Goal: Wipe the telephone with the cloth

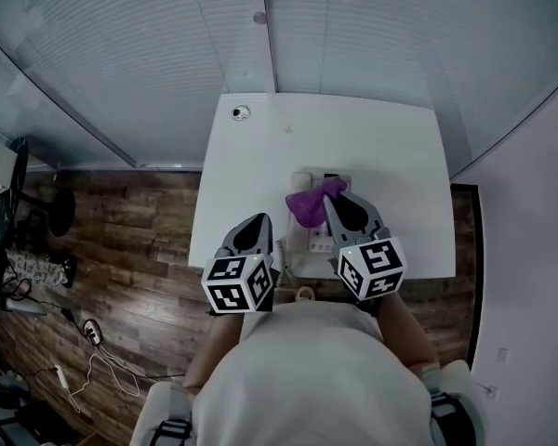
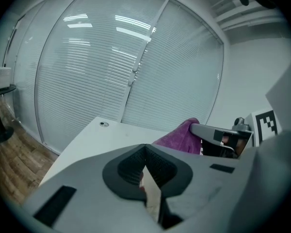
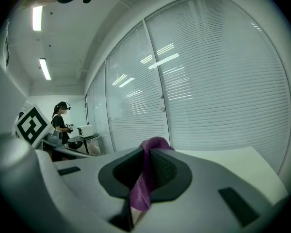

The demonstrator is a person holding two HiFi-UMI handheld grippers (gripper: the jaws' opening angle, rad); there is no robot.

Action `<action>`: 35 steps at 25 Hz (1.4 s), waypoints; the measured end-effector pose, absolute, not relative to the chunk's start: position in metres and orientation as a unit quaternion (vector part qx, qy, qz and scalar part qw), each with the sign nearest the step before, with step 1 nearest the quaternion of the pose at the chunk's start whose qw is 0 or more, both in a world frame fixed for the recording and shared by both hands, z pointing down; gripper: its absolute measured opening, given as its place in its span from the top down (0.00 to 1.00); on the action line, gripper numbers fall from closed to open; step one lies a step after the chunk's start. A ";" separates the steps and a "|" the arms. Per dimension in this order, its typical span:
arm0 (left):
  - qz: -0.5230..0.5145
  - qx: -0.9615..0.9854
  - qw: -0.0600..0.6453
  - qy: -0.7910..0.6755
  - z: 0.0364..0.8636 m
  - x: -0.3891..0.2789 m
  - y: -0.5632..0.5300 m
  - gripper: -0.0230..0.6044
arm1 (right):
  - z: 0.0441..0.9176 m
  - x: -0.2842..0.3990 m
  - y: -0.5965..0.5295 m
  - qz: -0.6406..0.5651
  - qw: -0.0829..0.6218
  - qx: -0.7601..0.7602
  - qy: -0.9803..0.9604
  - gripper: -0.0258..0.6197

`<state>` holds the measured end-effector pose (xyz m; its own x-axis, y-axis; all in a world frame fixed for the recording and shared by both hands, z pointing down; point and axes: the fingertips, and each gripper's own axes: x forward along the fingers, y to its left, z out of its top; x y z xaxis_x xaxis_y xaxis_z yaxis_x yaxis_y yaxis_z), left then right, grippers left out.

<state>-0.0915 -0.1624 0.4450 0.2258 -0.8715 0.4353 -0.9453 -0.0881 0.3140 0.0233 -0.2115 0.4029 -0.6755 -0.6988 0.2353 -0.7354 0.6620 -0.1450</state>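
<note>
Head view: the white table (image 1: 353, 137) carries the telephone (image 1: 302, 238) at the middle of its near edge. The telephone is pale, close to the table's own colour, with a block of small light keys at its near end and a dark patch at its far end. Its middle is covered by the cloth (image 1: 307, 210), a bunched purple piece with a soft, napped surface.

My right tool (image 1: 333, 198) is over the telephone, its jaws closed on the cloth. In the right gripper view a purple fold (image 3: 140, 191) is pinched between the ribbed dark pads (image 3: 165, 166) and rises above their tips.

My left tool (image 1: 256, 219) is just left of the telephone, over the table's near edge. In the left gripper view its jaws (image 2: 144, 152) meet at the tips, with only a pale sliver I cannot identify below them. The cloth (image 2: 179, 139) shows to the right.
</note>
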 end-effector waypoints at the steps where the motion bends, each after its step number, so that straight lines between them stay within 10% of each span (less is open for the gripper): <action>1: 0.068 0.732 0.272 -0.620 0.446 -0.092 -0.164 0.95 | 0.405 0.023 -0.216 0.113 0.083 0.392 -0.909 0.89; 35: 0.077 0.707 0.309 -0.632 0.469 -0.113 -0.156 0.95 | 0.509 -0.043 -0.280 0.066 0.255 0.353 -0.898 0.89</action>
<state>-0.1127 -0.1556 0.4693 0.1892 -0.8455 0.4994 -0.9409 -0.0106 0.3385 -0.0432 -0.2800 0.5094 -0.6213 -0.5999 0.5041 -0.6669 0.7426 0.0617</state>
